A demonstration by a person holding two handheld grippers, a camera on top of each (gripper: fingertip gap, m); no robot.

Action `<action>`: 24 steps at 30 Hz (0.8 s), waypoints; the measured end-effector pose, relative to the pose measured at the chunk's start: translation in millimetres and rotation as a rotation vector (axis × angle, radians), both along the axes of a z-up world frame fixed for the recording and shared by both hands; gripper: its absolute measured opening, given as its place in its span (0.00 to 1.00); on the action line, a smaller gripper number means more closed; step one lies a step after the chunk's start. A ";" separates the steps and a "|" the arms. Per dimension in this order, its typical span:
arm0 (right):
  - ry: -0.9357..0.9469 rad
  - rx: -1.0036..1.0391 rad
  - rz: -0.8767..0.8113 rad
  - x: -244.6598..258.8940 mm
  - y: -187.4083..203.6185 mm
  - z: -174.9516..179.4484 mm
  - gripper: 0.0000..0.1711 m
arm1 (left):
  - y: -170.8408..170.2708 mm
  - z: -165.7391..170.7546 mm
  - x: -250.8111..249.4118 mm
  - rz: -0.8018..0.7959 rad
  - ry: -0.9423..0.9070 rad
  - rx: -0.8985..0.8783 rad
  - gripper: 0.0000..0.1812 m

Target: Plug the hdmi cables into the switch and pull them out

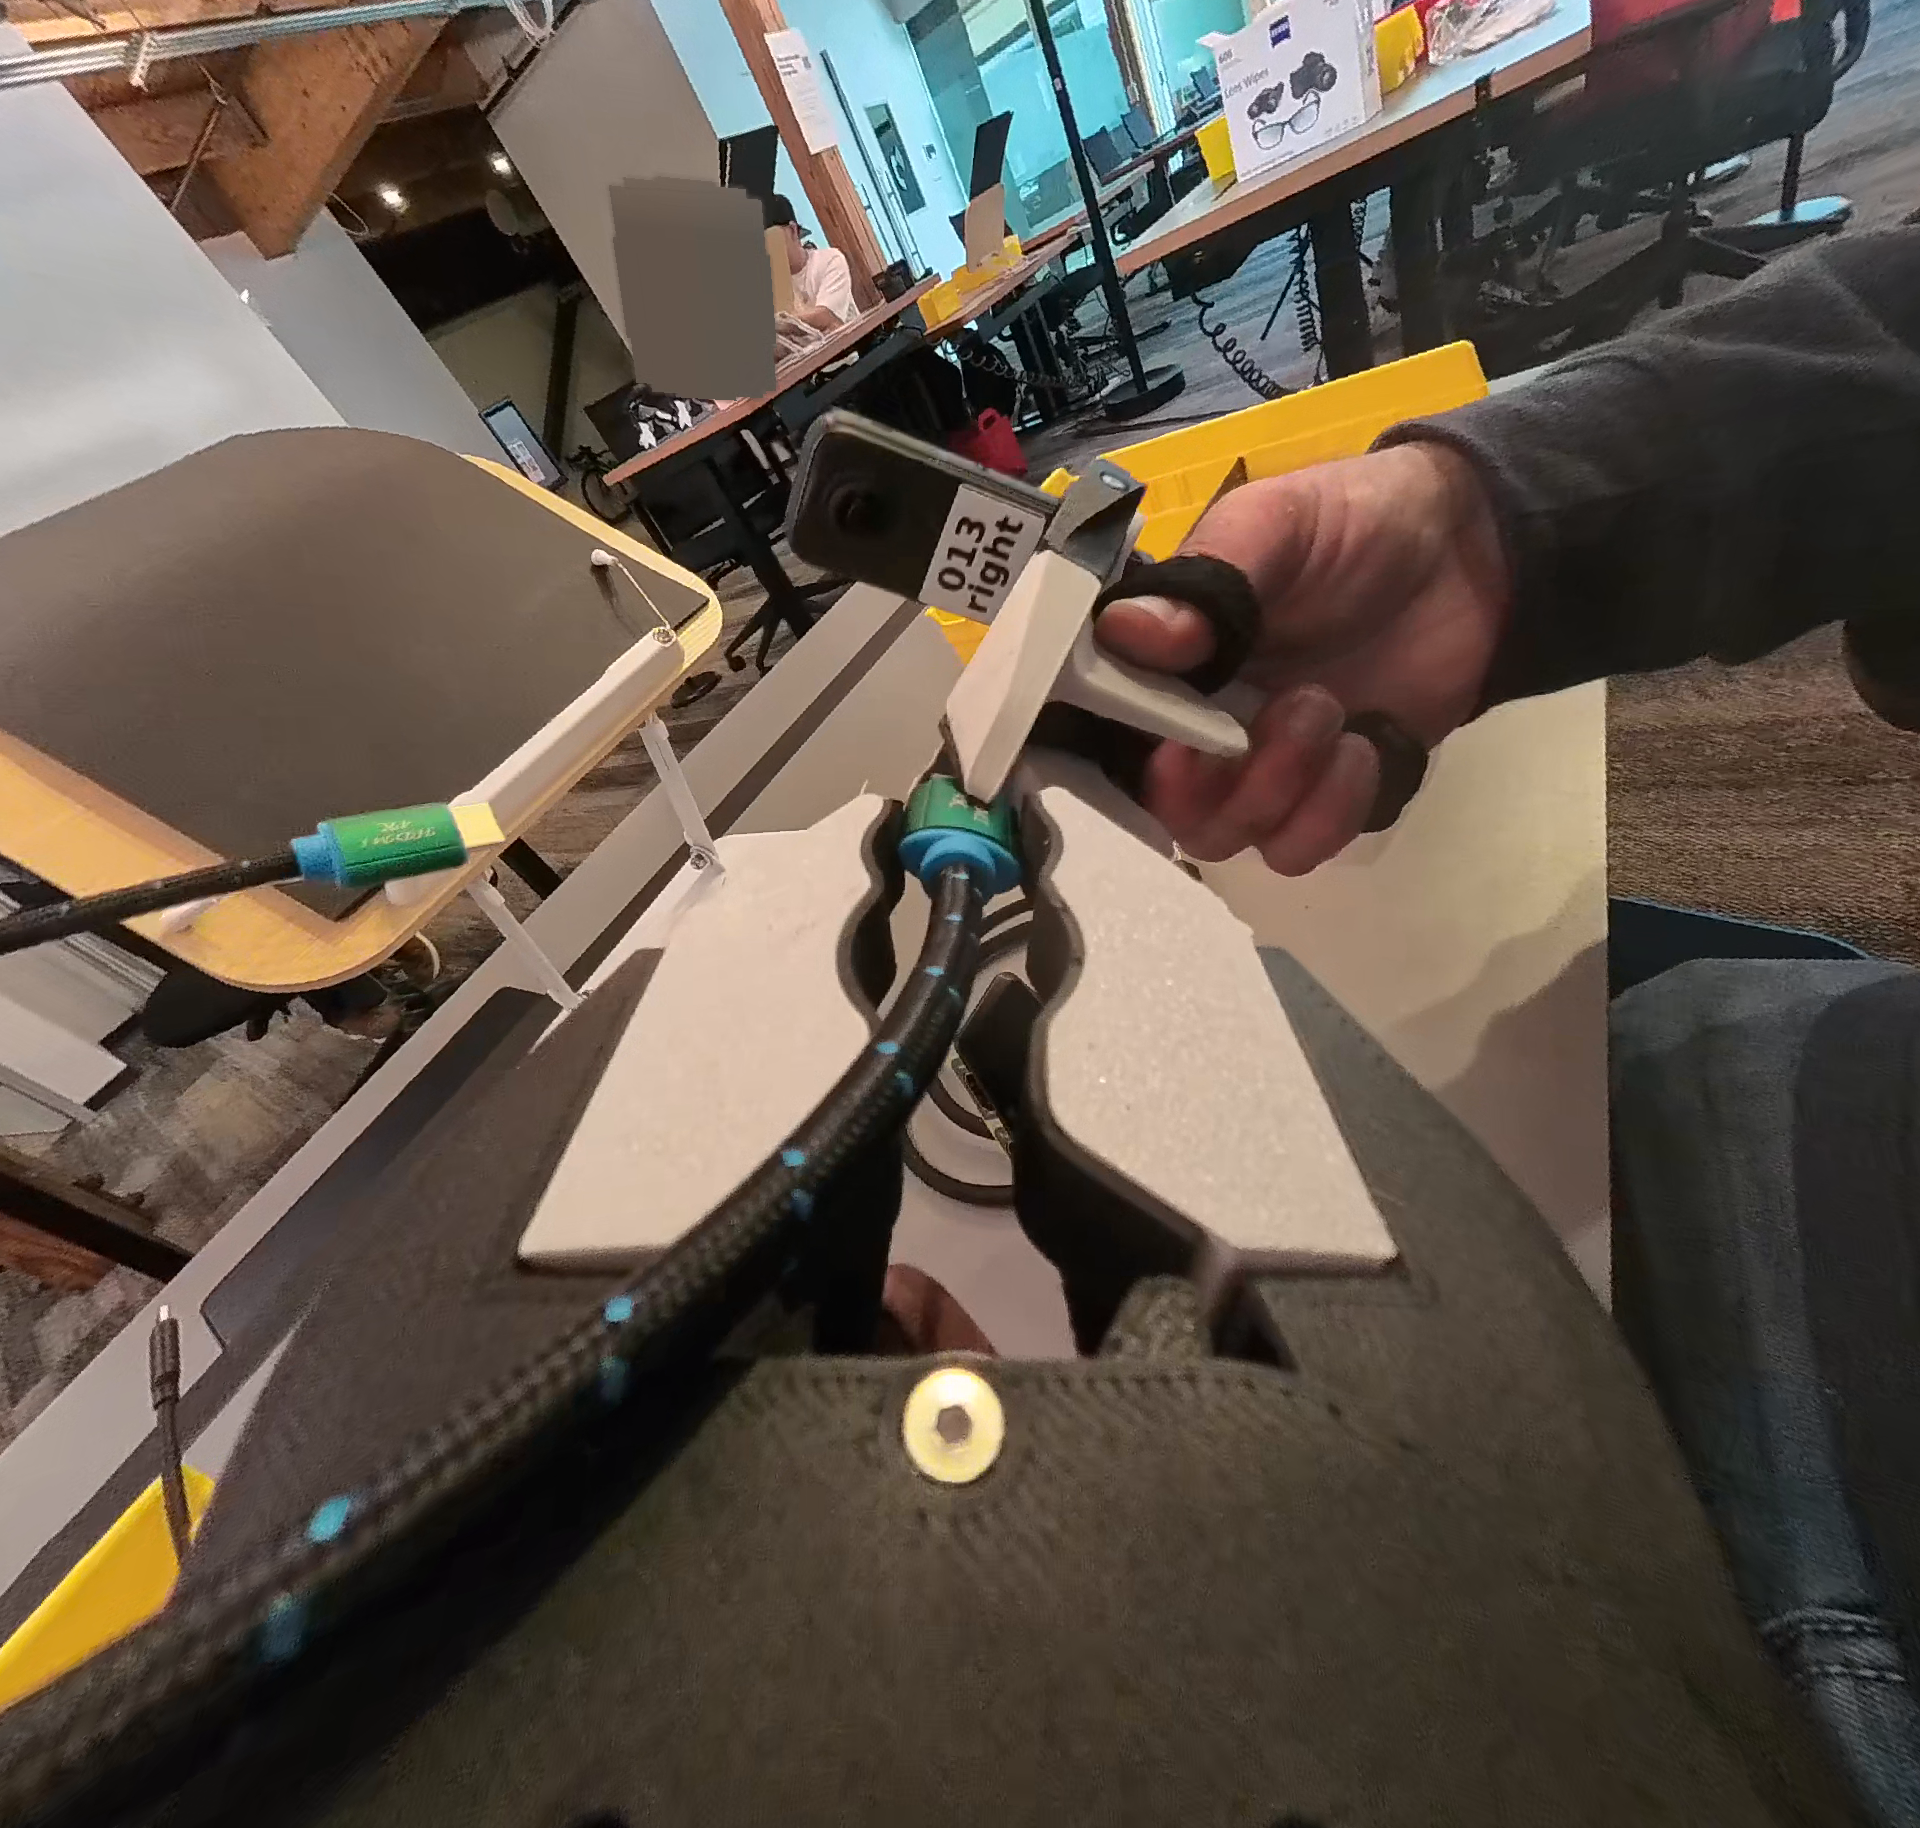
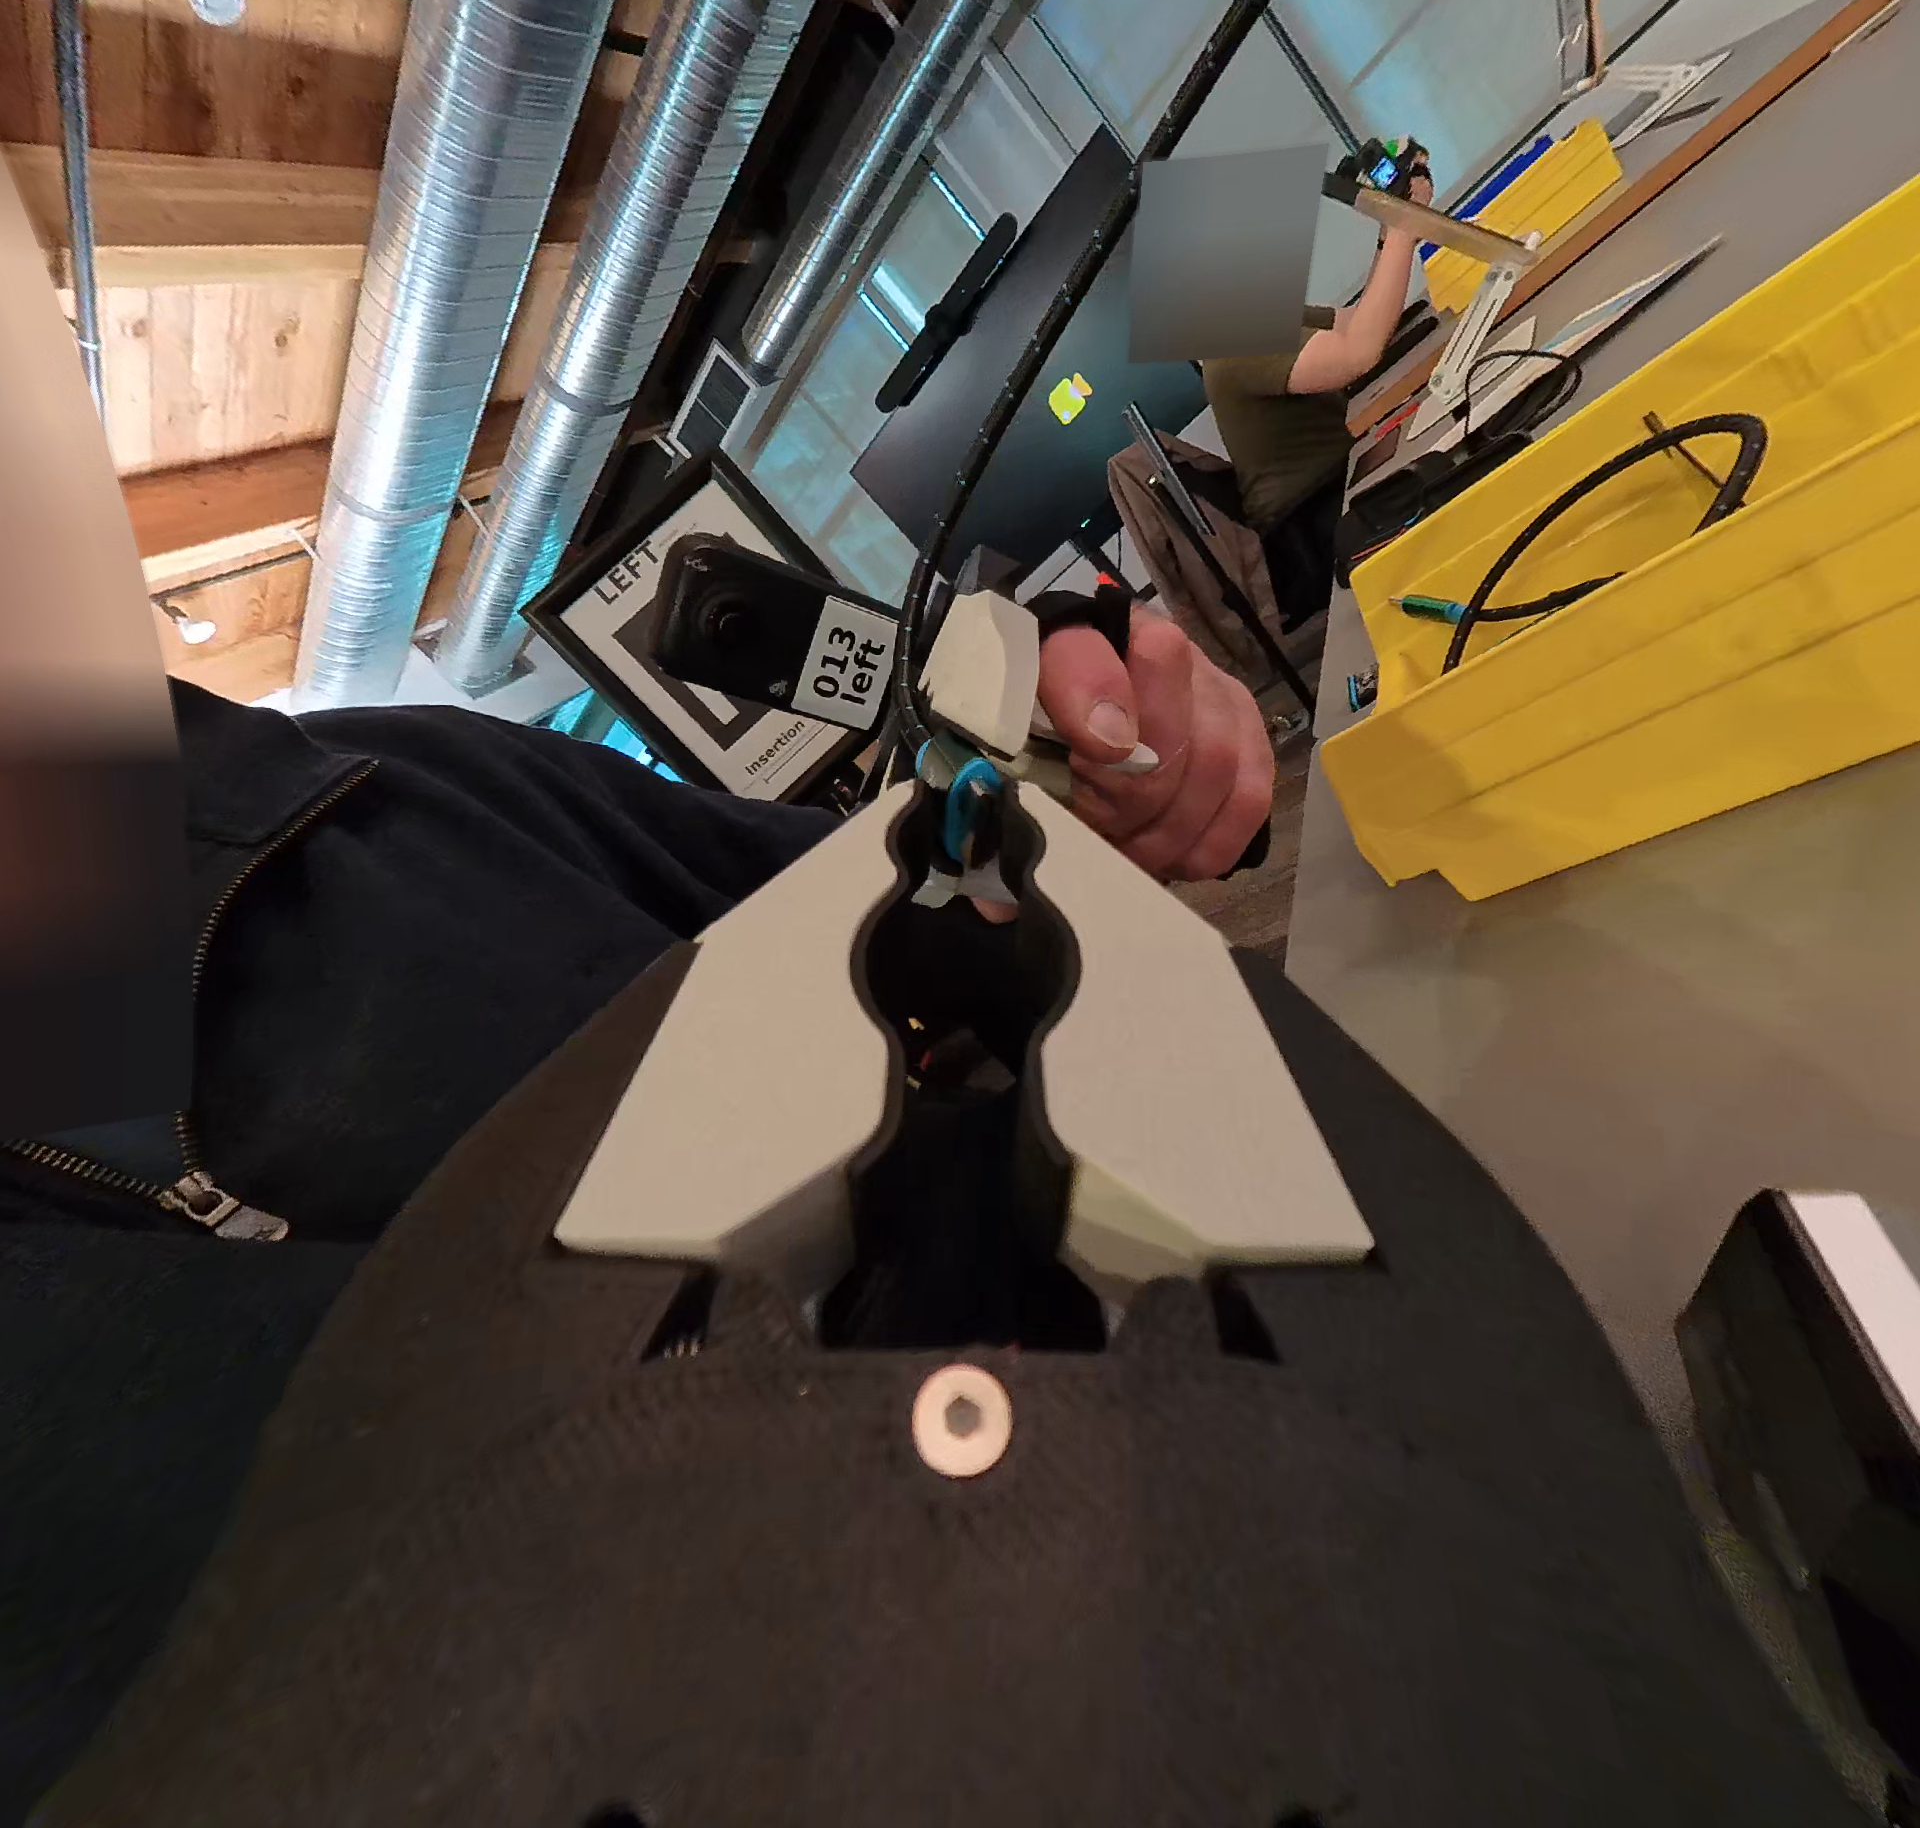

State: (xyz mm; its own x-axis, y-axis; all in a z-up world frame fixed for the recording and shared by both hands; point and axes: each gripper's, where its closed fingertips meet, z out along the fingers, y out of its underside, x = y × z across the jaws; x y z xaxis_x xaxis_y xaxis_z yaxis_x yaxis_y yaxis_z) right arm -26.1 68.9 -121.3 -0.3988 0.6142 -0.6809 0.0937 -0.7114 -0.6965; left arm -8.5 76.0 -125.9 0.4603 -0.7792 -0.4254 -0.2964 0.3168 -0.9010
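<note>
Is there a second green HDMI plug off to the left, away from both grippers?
Yes, a second green plug sits at the left, clear of both grippers.

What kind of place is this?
Probably an open-plan workshop or lab office: long desks with seated people, yellow bins holding cables, and bare metal ducts under a wooden ceiling.

The left gripper [image 1: 956, 822] has matt, grainy grey plastic fingers on a black body with that ribbed 3D-print texture. The HDMI cable [image 1: 727, 1228] is black braided fabric with blue flecks, and its plug [image 1: 951, 822] has a satin green metallic sleeve. Upper left of the right wrist view: shiny ribbed metal ducts [image 2: 416, 324] against raw wood. The yellow bins [image 2: 1662, 573] are glossy plastic.
</note>
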 end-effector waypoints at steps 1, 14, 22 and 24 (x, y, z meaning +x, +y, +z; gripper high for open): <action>0.004 0.001 0.000 0.3 0.2 -0.2 0.06 | 0.6 -0.3 0.3 0.006 0.004 0.002 0.11; -0.527 0.733 -0.418 37.9 40.5 -60.9 0.35 | 6.6 6.7 -17.0 0.054 -0.014 0.009 0.11; -1.036 1.189 -0.567 45.7 50.0 -135.7 0.61 | 6.5 -2.1 -25.9 0.067 -0.009 -0.012 0.11; -1.124 1.269 -0.589 44.6 57.1 -146.5 0.71 | 6.1 -1.7 -28.9 0.070 -0.010 -0.008 0.11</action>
State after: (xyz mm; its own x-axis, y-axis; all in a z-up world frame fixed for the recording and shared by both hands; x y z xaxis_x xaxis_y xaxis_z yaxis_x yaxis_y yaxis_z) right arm 18.5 126.0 -267.8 0.3183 0.7999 0.5087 0.8164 0.0414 -0.5760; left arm -37.4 82.0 -127.7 0.5180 -0.7485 -0.4140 -0.3084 0.2880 -0.9066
